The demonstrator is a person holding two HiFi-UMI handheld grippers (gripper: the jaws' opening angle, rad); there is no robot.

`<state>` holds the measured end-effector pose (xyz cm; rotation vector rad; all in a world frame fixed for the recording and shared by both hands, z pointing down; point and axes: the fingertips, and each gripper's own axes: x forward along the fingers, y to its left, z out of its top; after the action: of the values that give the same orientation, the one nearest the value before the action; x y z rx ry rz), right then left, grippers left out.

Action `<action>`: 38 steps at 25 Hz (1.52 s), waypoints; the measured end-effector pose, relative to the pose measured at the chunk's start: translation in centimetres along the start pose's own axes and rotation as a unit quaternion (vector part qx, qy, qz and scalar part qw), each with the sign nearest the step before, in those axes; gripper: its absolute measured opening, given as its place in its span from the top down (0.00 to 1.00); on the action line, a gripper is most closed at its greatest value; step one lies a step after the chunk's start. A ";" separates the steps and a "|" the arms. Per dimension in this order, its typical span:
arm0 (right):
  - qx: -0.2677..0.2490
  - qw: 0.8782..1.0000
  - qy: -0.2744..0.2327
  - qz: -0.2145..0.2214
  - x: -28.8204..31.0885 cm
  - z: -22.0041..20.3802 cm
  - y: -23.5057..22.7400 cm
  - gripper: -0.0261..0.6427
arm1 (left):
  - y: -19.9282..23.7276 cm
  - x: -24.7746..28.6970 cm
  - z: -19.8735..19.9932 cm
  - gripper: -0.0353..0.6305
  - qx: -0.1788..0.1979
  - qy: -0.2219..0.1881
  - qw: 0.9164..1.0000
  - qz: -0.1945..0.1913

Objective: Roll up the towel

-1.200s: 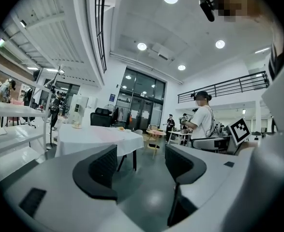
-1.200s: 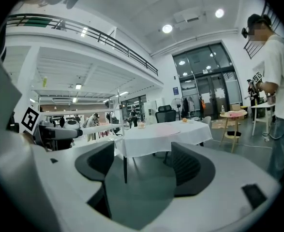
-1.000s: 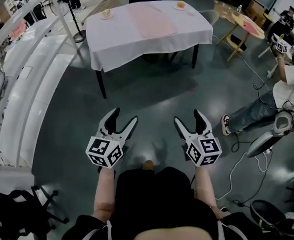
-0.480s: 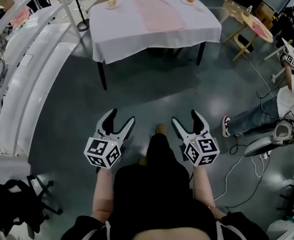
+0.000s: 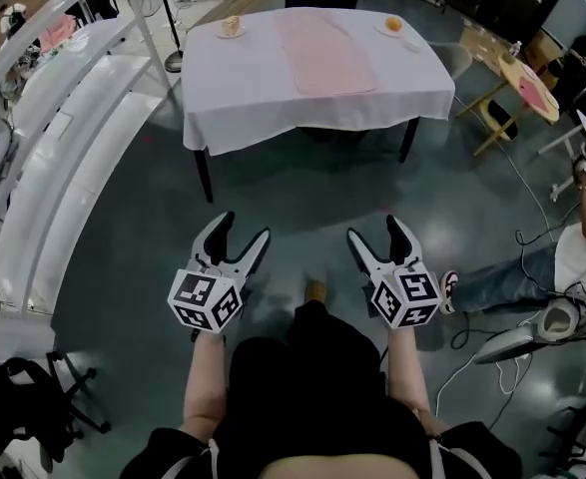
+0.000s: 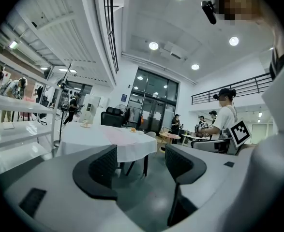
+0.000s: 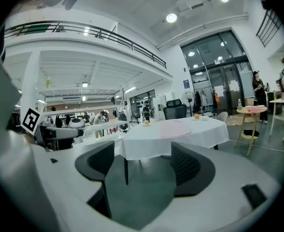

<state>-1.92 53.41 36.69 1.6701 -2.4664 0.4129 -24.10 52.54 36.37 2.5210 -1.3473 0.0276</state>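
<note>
Well short of the towel (image 5: 324,53), left gripper (image 5: 245,228) and right gripper (image 5: 375,230) hold fingers (image 5: 217,236) apart, empty.

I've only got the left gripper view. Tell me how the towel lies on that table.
Observer: In the head view, the pink towel lies flat and unrolled down the middle of the white table.
Operator: Report the right gripper.
Observer: The right gripper is open, with nothing between its jaws.
Operator: Say where both grippers are relative to the table.
Observer: The left gripper and the right one both hang over the floor, short of the table's near edge.
</note>
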 end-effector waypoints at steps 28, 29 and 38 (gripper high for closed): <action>0.018 0.998 0.033 0.042 15.4 2.7 -15.8 0.39 | 3.2 18.9 0.8 0.47 -0.016 0.018 0.998 0.061; 0.020 0.998 0.035 0.042 15.7 2.5 -16.0 0.39 | 3.3 19.3 0.6 0.47 -0.017 0.022 0.998 0.062; 0.030 0.998 0.049 0.017 19.1 2.0 -19.7 0.39 | 4.8 25.5 0.2 0.47 -0.023 0.034 0.998 0.038</action>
<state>9.22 29.01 42.68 1.5914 -2.4366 0.5657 -13.61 29.28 41.11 2.4082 -1.4006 0.0958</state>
